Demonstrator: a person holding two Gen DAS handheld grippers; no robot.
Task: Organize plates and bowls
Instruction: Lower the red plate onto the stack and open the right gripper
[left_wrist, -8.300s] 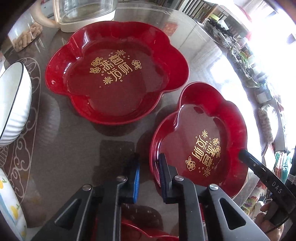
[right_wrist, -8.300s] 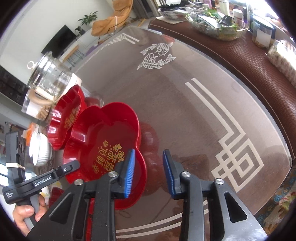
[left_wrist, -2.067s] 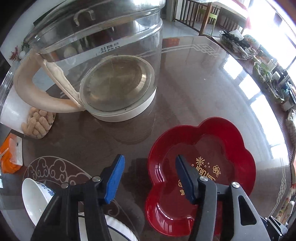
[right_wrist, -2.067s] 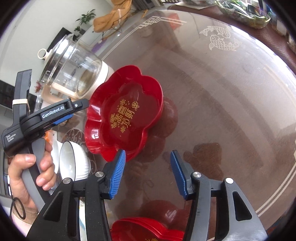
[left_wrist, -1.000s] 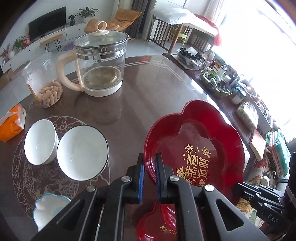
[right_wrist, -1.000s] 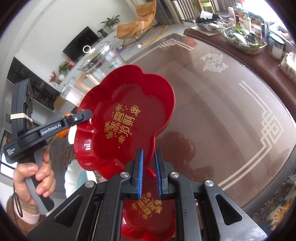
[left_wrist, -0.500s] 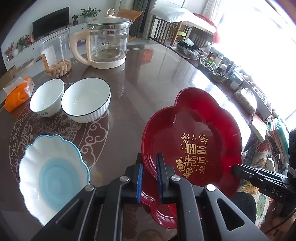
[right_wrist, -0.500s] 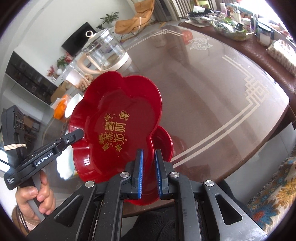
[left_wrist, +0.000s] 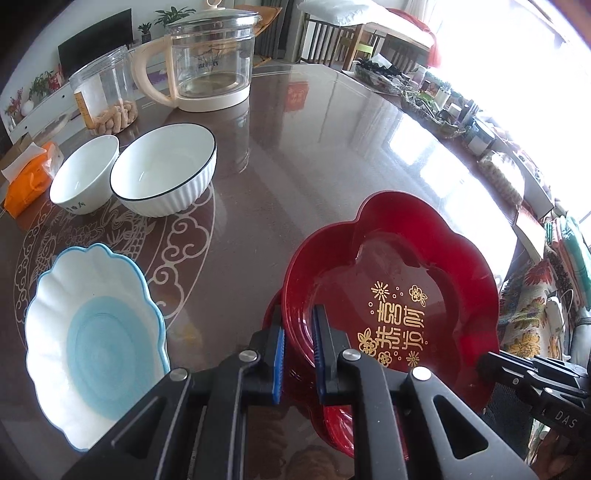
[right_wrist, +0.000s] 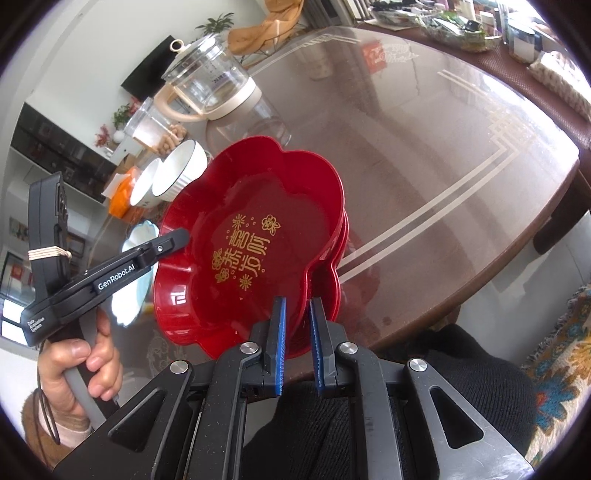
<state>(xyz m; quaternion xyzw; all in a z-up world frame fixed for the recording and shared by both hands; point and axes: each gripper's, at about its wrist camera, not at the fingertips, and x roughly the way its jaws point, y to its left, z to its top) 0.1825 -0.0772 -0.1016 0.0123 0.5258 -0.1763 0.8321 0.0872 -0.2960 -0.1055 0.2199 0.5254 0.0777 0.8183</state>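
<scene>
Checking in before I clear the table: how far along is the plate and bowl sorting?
Partly done. A red plate already lies near the table edge. In hand: both tools, left and right, grip the large red plate over it. Left: two white bowls and the blue-and-white dish sit separate.

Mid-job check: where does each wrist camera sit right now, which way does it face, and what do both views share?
Left wrist: behind the left tool, looking down across the table; right tool's tip at the right edge.
Right wrist: behind the right tool, facing left; left hand, dark lap visible.
Shared: the red plate both clamp, the white bowls and the kettle.
</scene>
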